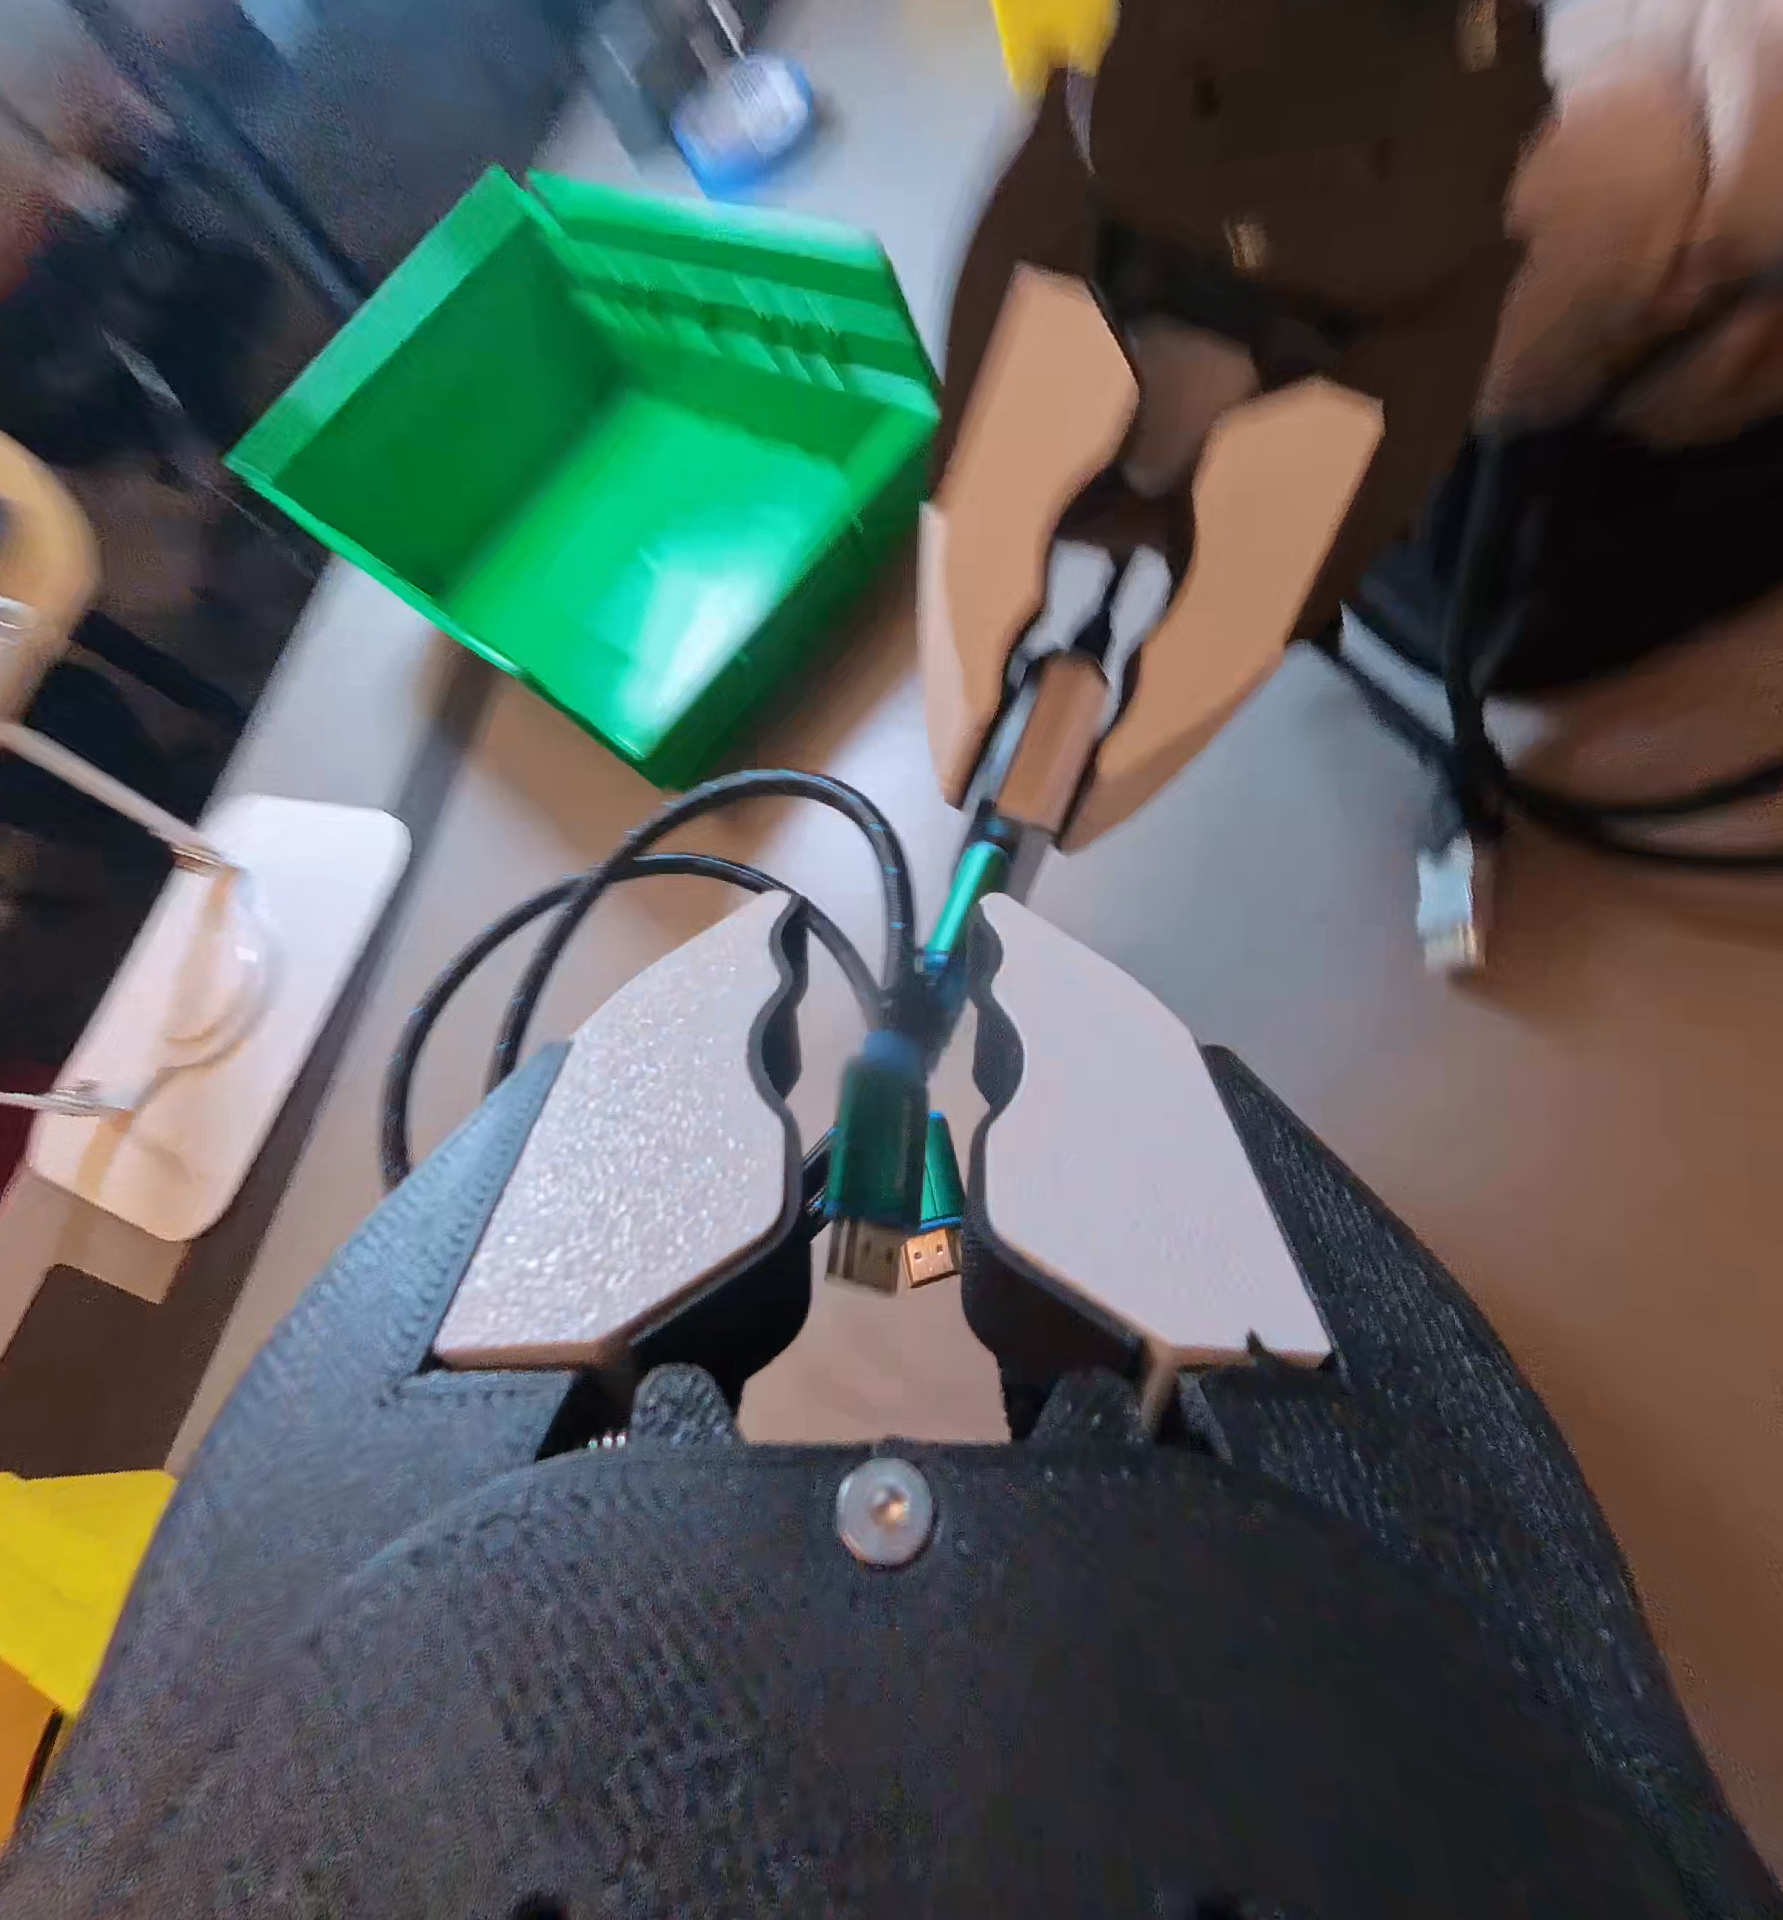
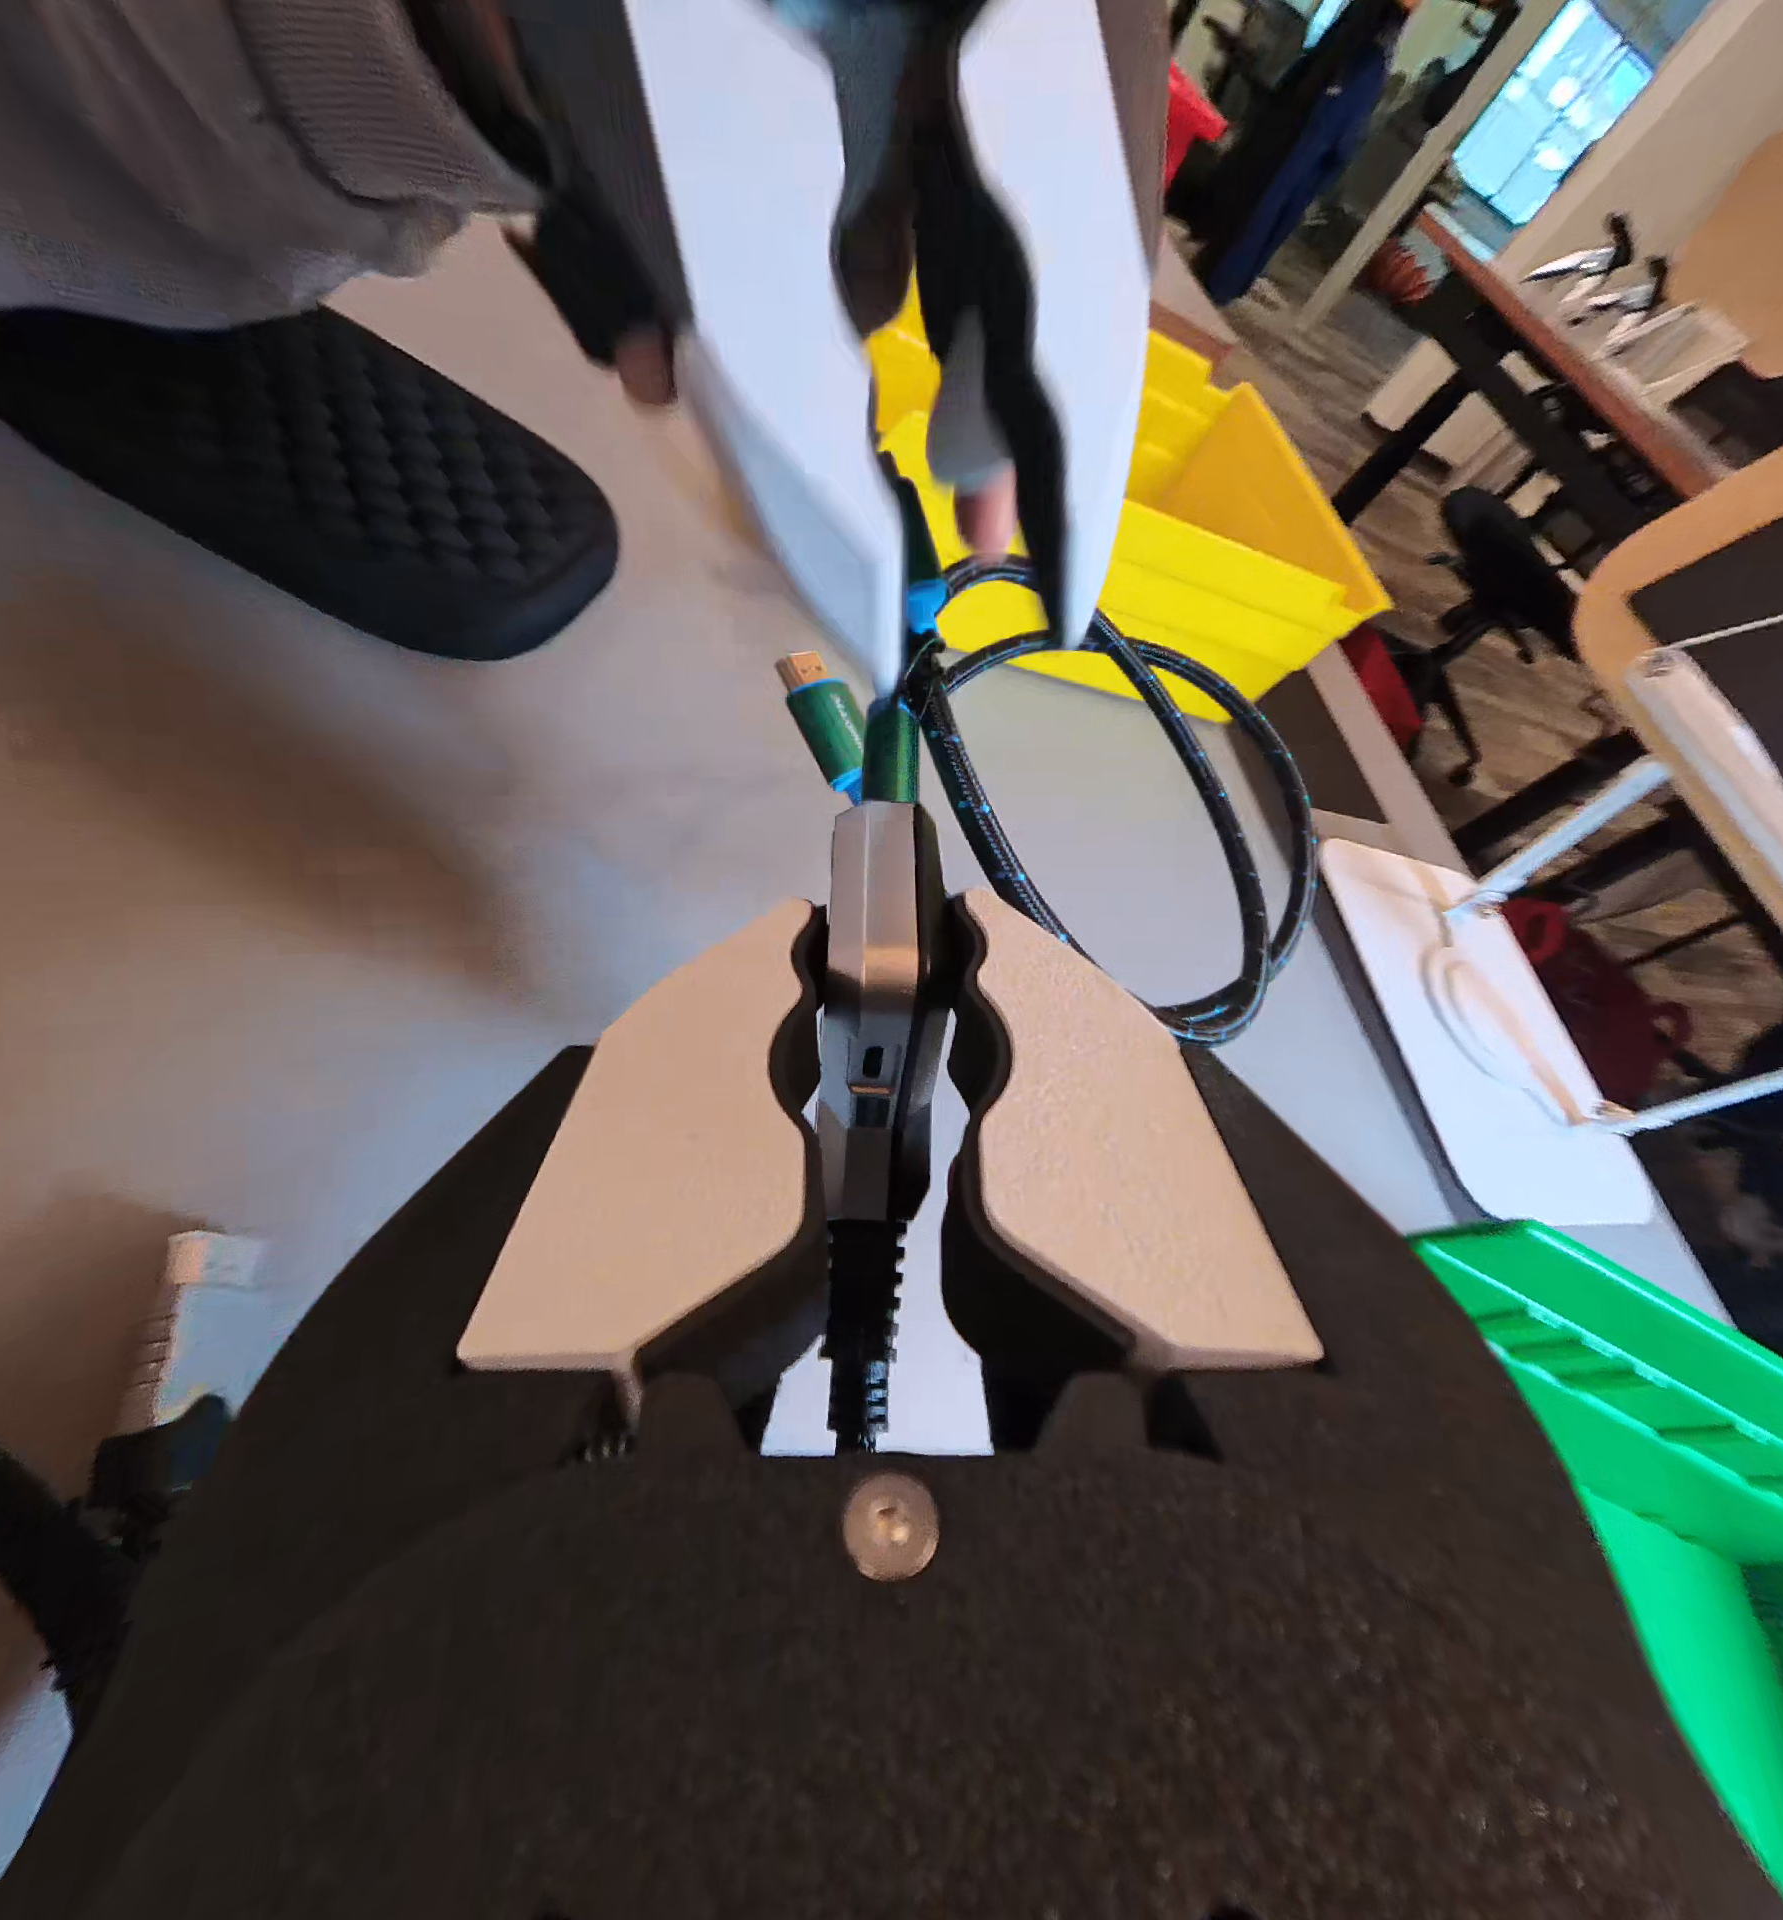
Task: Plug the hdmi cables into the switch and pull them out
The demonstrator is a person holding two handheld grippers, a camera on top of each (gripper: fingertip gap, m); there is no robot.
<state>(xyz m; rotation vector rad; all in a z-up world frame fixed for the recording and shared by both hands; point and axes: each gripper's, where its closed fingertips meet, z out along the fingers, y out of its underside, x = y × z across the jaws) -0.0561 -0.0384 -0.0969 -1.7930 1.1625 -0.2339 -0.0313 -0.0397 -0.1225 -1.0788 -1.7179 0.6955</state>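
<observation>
My right gripper (image 2: 887,909) is shut on a grey HDMI switch (image 2: 871,935), held edge-up above the table; the switch's black lead runs back between the jaws. A green HDMI plug (image 2: 887,758) sits in the switch's far end. My left gripper (image 1: 887,914) faces it with its jaws apart around the braided black-and-blue cable (image 1: 513,956) just behind that plug (image 1: 970,883). Two loose green plugs (image 1: 876,1143) with gold ends hang between the left fingers. The right gripper (image 1: 1017,821) and the switch (image 1: 1058,727) also show in the left wrist view, and the left gripper (image 2: 970,655) in the right wrist view.
A green bin (image 1: 554,468) stands on the table beyond the left gripper. A yellow bin (image 2: 1230,561) stands behind the cable loop (image 2: 1251,883). A white base with a wire stand (image 2: 1469,1018) sits at the table edge. A black cable with a silver connector (image 1: 1448,894) lies to the right.
</observation>
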